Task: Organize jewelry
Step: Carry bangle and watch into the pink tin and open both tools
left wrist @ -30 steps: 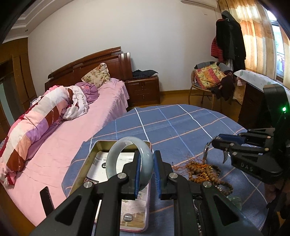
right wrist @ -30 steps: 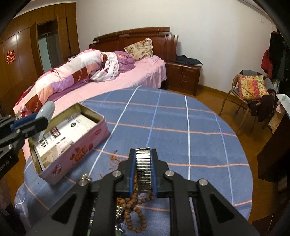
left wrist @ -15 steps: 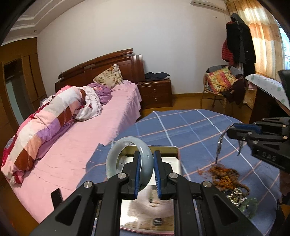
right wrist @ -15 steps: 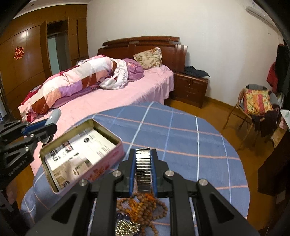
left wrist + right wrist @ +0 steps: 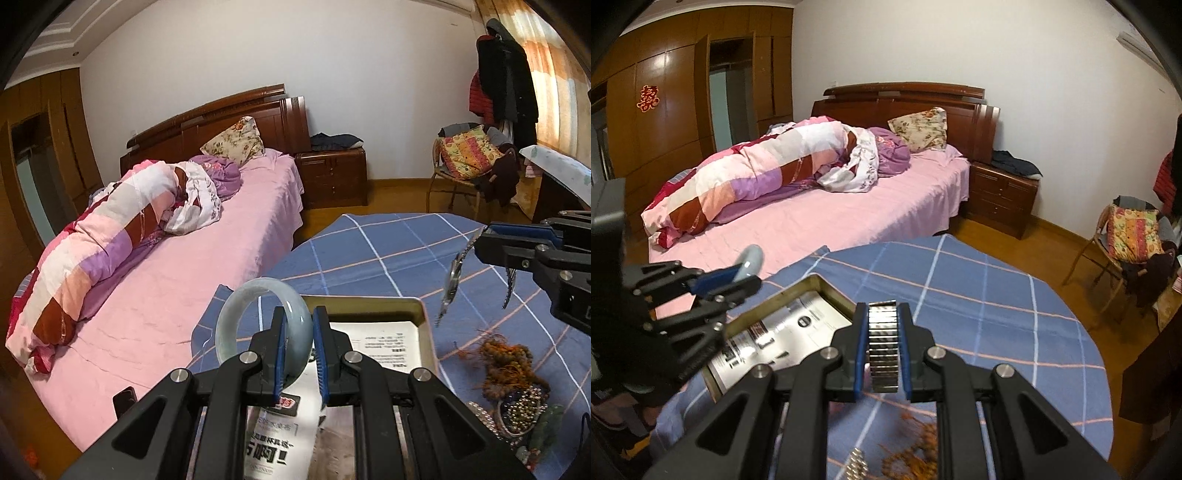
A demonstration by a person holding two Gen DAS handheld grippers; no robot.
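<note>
Jade-pale bangle (image 5: 258, 321) sits clamped between the blue pads of the left gripper (image 5: 299, 354), jaws narrow on one side of the ring, w/ the rest of the hoop standing up and to the left of the fingers. Directly below and ahead of that gripper lies the open metal tin (image 5: 424, 325), gold rim, printed paper lining inside; the bangle hangs over the tin's near-left part, not touching it as far as I can tell.

Right gripper (image 5: 882, 354) is closed on a metal-link watch band (image 5: 882, 347), links stacked upright between its blue pads. In the left wrist view the same gripper (image 5: 517, 247) comes in from the right, and the watch (image 5: 452, 280) dangles under its tip, above the cloth just right of the tin's far corner. In the right wrist view the tin (image 5: 812, 280) is ahead-left of the right gripper, w/ the left gripper (image 5: 713, 284) and its bangle (image 5: 750, 260) over the tin's left side.

Blue checked tablecloth (image 5: 388, 251) covers the table. Right of the left gripper, near the table edge, a heap of brown wooden beads (image 5: 509, 365) w/ orange tassel, plus silvery bead strands (image 5: 521, 406) and a green stone piece (image 5: 550, 424), touching each other in one pile. Pink bed (image 5: 166, 280) beyond the table.
</note>
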